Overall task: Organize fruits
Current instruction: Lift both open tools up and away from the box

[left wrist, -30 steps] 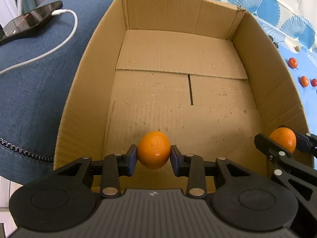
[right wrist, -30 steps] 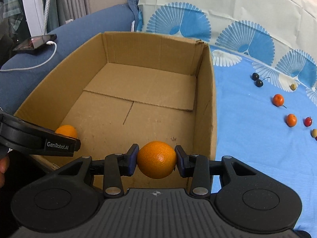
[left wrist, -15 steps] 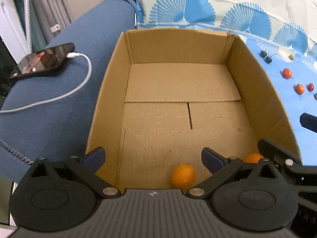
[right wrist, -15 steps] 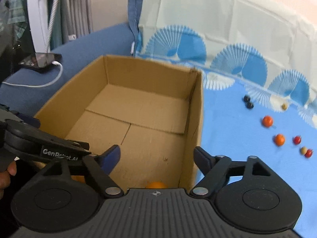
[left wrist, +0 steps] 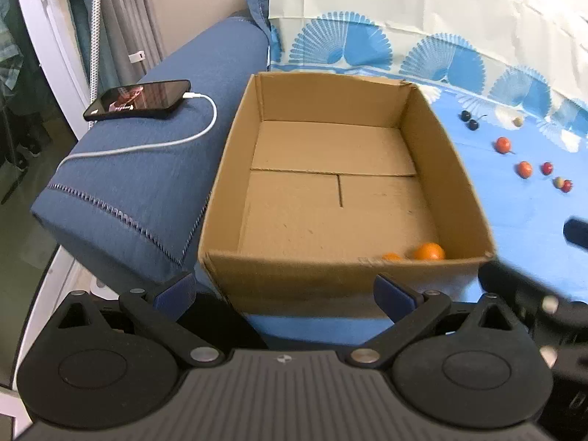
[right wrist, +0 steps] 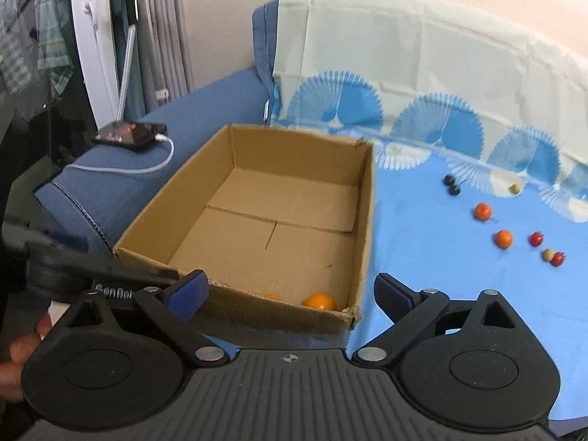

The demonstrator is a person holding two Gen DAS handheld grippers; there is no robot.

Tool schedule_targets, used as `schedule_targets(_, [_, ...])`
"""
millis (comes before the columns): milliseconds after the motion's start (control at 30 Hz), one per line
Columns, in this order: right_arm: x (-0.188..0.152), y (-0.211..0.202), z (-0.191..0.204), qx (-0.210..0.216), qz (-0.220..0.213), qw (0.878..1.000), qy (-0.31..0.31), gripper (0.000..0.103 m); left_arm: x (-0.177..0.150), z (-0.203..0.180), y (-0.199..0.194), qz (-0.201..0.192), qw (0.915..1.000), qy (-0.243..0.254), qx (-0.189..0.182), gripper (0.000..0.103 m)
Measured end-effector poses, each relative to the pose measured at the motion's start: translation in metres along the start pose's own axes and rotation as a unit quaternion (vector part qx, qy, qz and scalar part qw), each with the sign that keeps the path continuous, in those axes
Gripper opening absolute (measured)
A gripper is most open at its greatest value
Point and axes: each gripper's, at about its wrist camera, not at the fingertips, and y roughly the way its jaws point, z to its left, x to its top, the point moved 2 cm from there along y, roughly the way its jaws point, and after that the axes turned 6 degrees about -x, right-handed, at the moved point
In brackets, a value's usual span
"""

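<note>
Sofa (left wrist: 147, 191), blue: carries everything.
Cardboard box (left wrist: 330, 279), open-topped for collecting: two oranges (left wrist: 428, 251) in near right corner.
Left gripper (left wrist: 284, 292), right gripper (right wrist: 290, 290): fingers spread wide, empty, near the box.
Small fruits (right wrist: 502, 238): loose on cloth, right.
Lettering: partial "GenRob".

Blue fan-print sheet (right wrist: 433, 279); on it, cardboard box (right wrist: 362, 220); small scattered fruits (right wrist: 503, 238)

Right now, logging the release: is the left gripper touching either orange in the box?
Apart. The left wrist view shows the left gripper open, outside the cardboard box, while both oranges lie inside, behind the near wall.
</note>
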Motion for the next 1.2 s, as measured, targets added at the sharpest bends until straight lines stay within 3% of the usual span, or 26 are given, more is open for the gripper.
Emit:
schedule_targets(333, [-0.006, -0.055, 0.002, -0.002, -0.066, 0.998, -0.007, 0.1, -0.01, -0.007, -0.05, -0.052, 0.9984, 0.004, 0.021, 0.103])
schedule_targets(767, [-0.01, -0.091, 0.001, 0.001, -0.098, 0.995, 0.008, 0.102, -0.023, -0.012, -0.092, -0.082, 0.9962, 0.001, 0.03, 0.103])
schedule_targets(1200, [-0.013, -0.099, -0.004, -0.002, -0.101, 0.995, 0.021, 0.102, -0.021, -0.016, -0.099, -0.088, 0.9957, 0.01, 0.029, 0.103])
